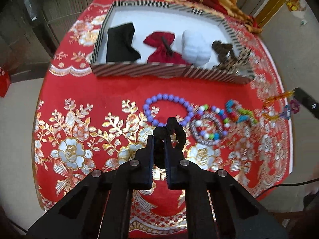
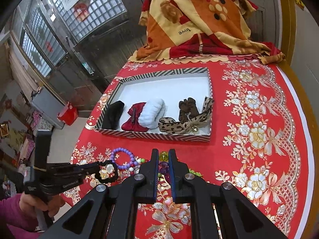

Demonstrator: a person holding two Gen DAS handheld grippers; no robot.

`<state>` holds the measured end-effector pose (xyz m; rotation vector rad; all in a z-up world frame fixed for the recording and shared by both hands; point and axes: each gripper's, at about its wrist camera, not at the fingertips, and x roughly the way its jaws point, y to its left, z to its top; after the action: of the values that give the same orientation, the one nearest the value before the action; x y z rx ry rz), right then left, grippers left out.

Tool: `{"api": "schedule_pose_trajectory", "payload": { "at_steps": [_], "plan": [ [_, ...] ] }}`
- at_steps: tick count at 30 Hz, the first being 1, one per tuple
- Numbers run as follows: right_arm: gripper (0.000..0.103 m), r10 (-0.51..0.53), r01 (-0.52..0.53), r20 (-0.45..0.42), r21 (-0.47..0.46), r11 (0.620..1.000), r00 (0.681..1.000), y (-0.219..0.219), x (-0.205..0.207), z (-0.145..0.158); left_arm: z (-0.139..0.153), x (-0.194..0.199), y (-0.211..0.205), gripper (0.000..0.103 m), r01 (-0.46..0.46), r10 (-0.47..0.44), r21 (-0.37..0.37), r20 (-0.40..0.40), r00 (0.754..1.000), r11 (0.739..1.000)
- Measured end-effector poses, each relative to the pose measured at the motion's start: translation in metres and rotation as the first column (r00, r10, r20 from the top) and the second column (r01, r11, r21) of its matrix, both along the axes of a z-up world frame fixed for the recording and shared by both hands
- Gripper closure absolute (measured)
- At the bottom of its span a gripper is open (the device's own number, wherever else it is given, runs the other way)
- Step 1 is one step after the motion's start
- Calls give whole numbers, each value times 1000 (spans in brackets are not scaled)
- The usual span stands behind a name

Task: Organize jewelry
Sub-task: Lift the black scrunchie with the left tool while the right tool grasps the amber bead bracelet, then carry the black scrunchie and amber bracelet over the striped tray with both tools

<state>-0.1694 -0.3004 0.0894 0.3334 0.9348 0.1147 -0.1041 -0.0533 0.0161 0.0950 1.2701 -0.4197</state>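
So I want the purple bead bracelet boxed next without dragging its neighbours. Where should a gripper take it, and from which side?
Grip the purple bead bracelet on its far-left arc, coming from above with one finger inside the ring. It lies flat on the tablecloth, that arc sits clear, while its right side touches the multicoloured bracelet.

Right end of the striped box [image 1: 229, 75] smeared by blur, orange and purple clips [image 1: 279, 107] at right edge too blurred to make out, black scrunchie [image 1: 175, 131] partly hidden between fingers, yellow and purple pieces [image 2: 163, 166] mostly hidden behind right gripper [image 2: 163, 155].
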Motion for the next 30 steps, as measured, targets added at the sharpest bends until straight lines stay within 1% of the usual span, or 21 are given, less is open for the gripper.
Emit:
{"api": "schedule_pose_trajectory", "payload": {
  "at_steps": [3,8,18,25,30],
  "plan": [
    [94,9,-9,4,-2,1000,1000,2,3,2,15,0,0,95,4,-4,-16,20,1000,1000],
    [94,19,-18,13,-6,1000,1000,5,9,6,30,7,3,95,14,-13,-20,62,998,1000],
    [94,43,-42,25,-32,999,999,10,32,16,46,30,-4,95,17,-18,7,132,991,1000],
    [94,63,-62,25,-42,997,998,13,61,20,56,59,-6,95,5,-8,18,167,986,1000],
    [94,86,-84,28,-52,995,996,20,91,23,62,92,-6,95,-13,9,18,178,984,1000]
  ]
}}
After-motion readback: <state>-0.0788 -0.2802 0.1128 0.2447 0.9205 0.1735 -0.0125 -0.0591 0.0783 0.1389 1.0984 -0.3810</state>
